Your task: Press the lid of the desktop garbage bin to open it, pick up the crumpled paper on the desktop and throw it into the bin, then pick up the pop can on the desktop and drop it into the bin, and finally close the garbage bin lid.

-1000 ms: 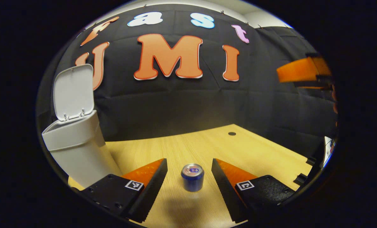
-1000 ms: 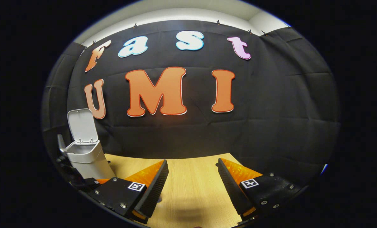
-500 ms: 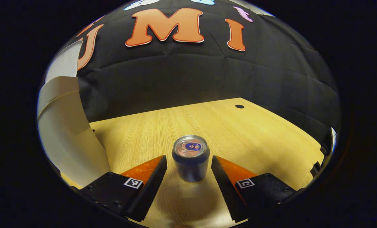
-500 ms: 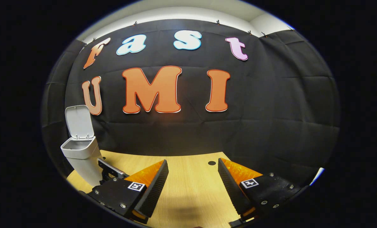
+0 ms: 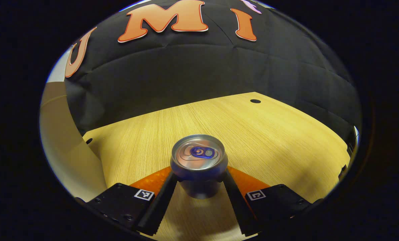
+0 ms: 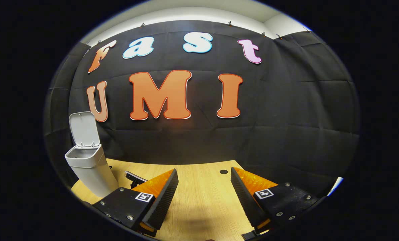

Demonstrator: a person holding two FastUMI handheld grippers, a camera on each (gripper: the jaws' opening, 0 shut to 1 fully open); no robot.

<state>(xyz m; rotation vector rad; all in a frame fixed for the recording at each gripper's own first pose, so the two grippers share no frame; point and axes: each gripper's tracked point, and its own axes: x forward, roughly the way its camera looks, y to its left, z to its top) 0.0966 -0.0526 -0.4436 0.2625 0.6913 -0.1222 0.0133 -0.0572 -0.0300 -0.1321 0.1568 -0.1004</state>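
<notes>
Your left gripper [image 5: 199, 187] straddles the upright can [image 5: 199, 160] on the table [image 5: 269, 134], fingers at its sides, contact unclear, your right gripper [image 6: 203, 197] gapes empty, bin [image 6: 90, 167] left of the can, lid [image 6: 83, 129] up.

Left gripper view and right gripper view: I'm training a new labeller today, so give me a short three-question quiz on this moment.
1. True or false: the pop can stands upright between the left gripper fingers.
2. The garbage bin lid is: A) shut B) standing open C) lying on the desktop.
3. Fill in: the right gripper fingers are spread apart and hold ____.

Key: 1 true; 2 B; 3 nothing. Whether the left fingers already press on the can cannot be told; they sit close at both sides. The bin stands on the wooden desktop.
</notes>
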